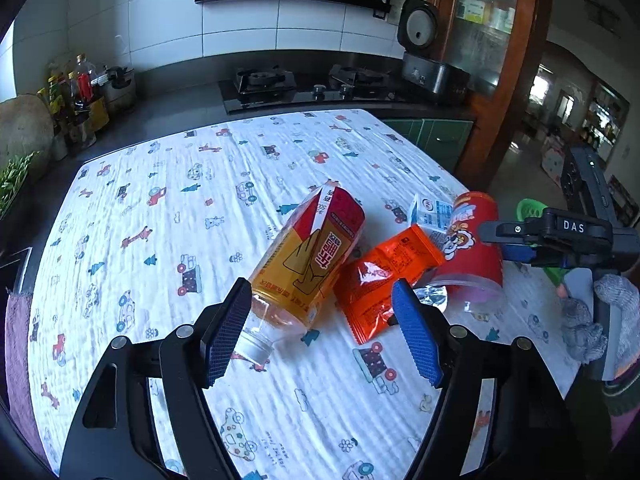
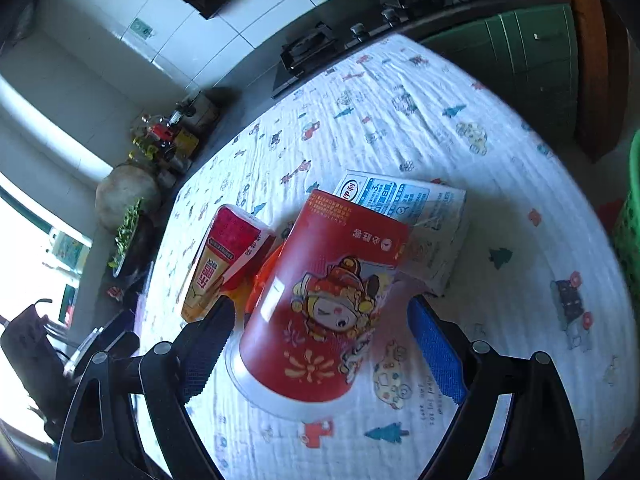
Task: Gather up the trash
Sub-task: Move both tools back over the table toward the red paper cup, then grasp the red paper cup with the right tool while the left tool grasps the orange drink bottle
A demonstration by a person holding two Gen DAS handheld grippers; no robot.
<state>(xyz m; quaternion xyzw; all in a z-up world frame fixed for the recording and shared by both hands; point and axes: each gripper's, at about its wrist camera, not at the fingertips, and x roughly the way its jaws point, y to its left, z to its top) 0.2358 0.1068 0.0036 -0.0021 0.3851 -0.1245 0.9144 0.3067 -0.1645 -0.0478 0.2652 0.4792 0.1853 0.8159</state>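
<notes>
On the table (image 1: 120, 208), under a white cloth printed with small cars and trees, left wrist view: left gripper (image 1: 320, 320) at 6 o'clock, jaws spread, nothing pinched; a bottle (image 1: 308, 256) with a yellow and red label lies on its side, white cap toward the left finger, neck just beside that pad though contact cannot be told. An orange packet (image 1: 380, 276) lies flat at centre, touching the bottle's right flank, its near end between the fingers. A red cup (image 1: 476, 240) lies on its side at 3 o'clock, overlapping the packet's far end, with a white and blue carton (image 1: 430, 212) just behind it. The right gripper (image 1: 516, 240) enters from 3 o'clock, held by a gloved hand (image 1: 600, 320). A stove (image 1: 304, 88) and rice cooker (image 1: 432, 68) stand on the counter at 12 to 1 o'clock. Right wrist view: right gripper (image 2: 320, 340) at 6 o'clock, jaws spread to either side of the cup (image 2: 320, 304), pads clear of it; cup on its side, open rim toward the camera. Carton (image 2: 404, 200) at 1 o'clock, partly under the cup. Bottle (image 2: 224, 256) at 9 o'clock, the packet (image 2: 264, 276) a sliver between bottle and cup. A green basket (image 2: 630, 220) shows at 3 o'clock, at the frame edge.
</notes>
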